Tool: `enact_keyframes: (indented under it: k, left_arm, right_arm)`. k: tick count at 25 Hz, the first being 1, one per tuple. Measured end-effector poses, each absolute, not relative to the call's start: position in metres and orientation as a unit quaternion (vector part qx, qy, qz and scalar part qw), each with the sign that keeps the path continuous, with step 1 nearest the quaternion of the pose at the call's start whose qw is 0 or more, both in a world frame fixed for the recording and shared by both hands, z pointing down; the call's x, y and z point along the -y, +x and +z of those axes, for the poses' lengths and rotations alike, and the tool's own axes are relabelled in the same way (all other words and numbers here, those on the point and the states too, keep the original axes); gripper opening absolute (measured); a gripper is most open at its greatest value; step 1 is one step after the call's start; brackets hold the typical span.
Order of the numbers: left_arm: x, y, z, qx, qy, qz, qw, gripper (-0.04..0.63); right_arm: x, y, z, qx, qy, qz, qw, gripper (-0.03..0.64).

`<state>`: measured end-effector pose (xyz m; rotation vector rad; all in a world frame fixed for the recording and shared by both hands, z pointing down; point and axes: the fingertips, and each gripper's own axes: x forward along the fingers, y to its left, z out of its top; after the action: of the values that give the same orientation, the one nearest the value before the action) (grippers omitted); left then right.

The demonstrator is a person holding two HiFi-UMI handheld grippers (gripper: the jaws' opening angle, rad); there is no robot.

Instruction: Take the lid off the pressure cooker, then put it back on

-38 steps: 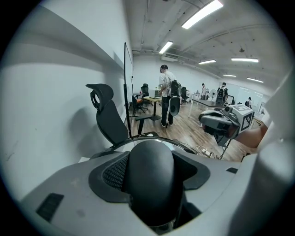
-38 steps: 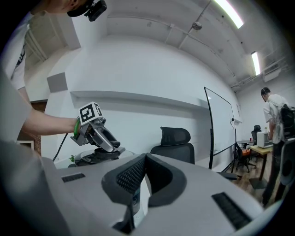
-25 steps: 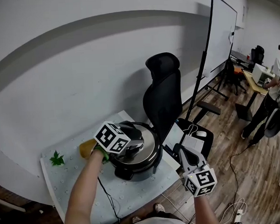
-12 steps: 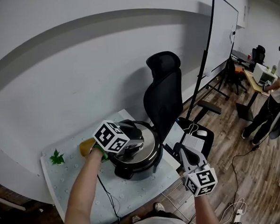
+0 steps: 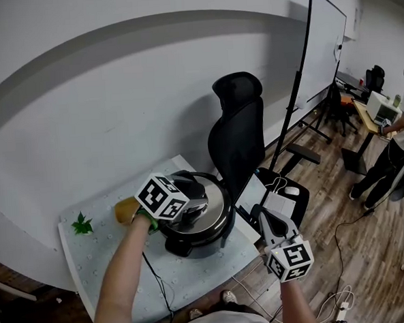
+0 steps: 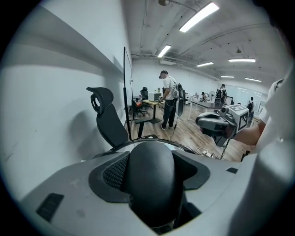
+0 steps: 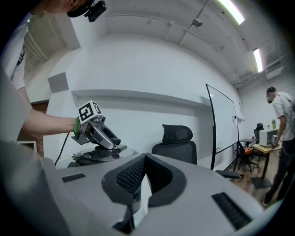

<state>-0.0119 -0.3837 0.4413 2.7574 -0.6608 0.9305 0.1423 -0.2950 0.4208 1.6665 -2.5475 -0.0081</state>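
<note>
on the table [image 5: 106, 260], the left gripper [image 5: 192, 205] grasps the knob [image 6: 151, 173] of the lid [image 5: 216, 208] seated on the pressure cooker [image 5: 195, 244], likely to lift it, while the right gripper [image 7: 143, 171] hangs aside, clenched and empty.

the pressure cooker [image 5: 193, 241] stands on the bench [image 5: 106, 266], toward its right end, with the lid [image 5: 217, 208] on top. the left claw [image 5: 193, 204] reaches in from the left, its jaws closed on either side of the lid knob [image 6: 151, 177]. a leaf sprig [image 5: 82, 226] lies at the bench's left end, well apart from the cooker. the right claw [image 5: 262, 217], jaws together, hangs off the bench's right front corner. an office chair [image 5: 236, 138] stands behind the cooker, with a whiteboard [image 5: 321, 48] to its right.
</note>
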Motion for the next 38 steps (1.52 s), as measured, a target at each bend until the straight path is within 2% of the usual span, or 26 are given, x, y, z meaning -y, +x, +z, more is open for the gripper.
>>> enact_keyframes:
  k: [14,30,38]
  left_arm:
    - [0.386,-0.015,0.441,0.264,0.914,0.296,0.089,0.278]
    - [0.388,-0.010,0.448,0.294,0.901,0.310,0.069,0.278]
    - [0.392,-0.012,0.454,0.325,0.889,0.308,0.093,0.278]
  right_arm:
    - [0.300,0.143,0.423,0.841,0.538,-0.003,0.053,0.000]
    - [0.305,0.146,0.427,0.847,0.529,0.004,0.049,0.000]
    - [0.310,0.146,0.424,0.854,0.518,0.001,0.045,0.000]
